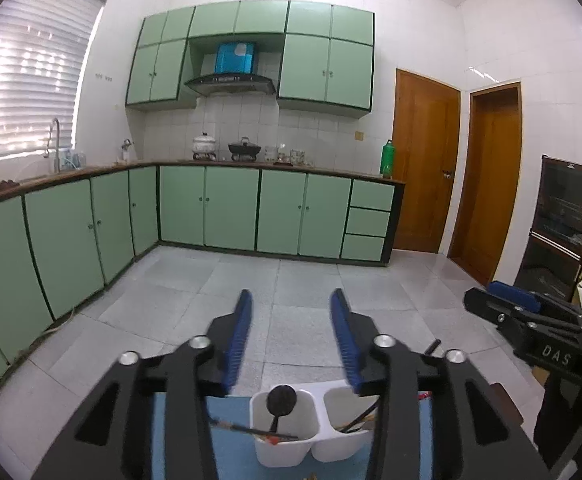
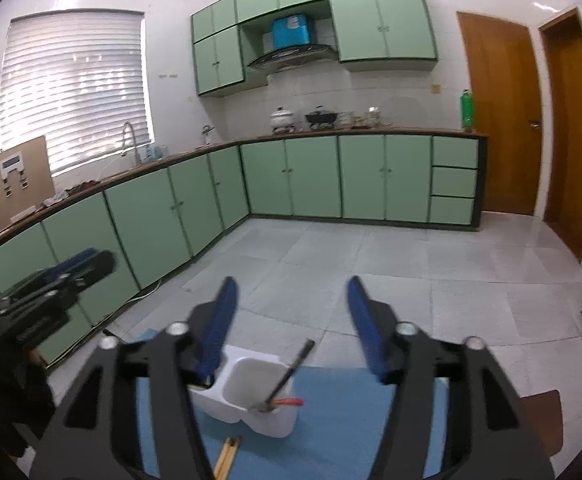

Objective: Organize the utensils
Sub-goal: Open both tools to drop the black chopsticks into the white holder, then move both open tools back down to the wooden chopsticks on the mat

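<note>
A white two-compartment utensil holder [image 1: 287,450] stands on a blue mat [image 1: 235,452]. In the left wrist view its left cup holds a black ladle [image 1: 280,400] and chopsticks [image 1: 251,431], and its right cup holds more sticks [image 1: 361,420]. My left gripper [image 1: 291,300] is open and empty above the holder. In the right wrist view the holder [image 2: 251,396] carries a black-handled utensil [image 2: 289,374] and a red-tipped piece [image 2: 289,402]. Wooden chopsticks [image 2: 227,456] lie on the mat [image 2: 331,420] in front. My right gripper [image 2: 291,288] is open and empty above the holder.
Green floor cabinets [image 1: 227,208] line the far and left walls with a counter [image 2: 331,133], sink tap [image 1: 55,140] and pots [image 1: 245,148]. Two wooden doors [image 1: 427,160] stand at the right. A dark cabinet [image 1: 563,228] is at the far right.
</note>
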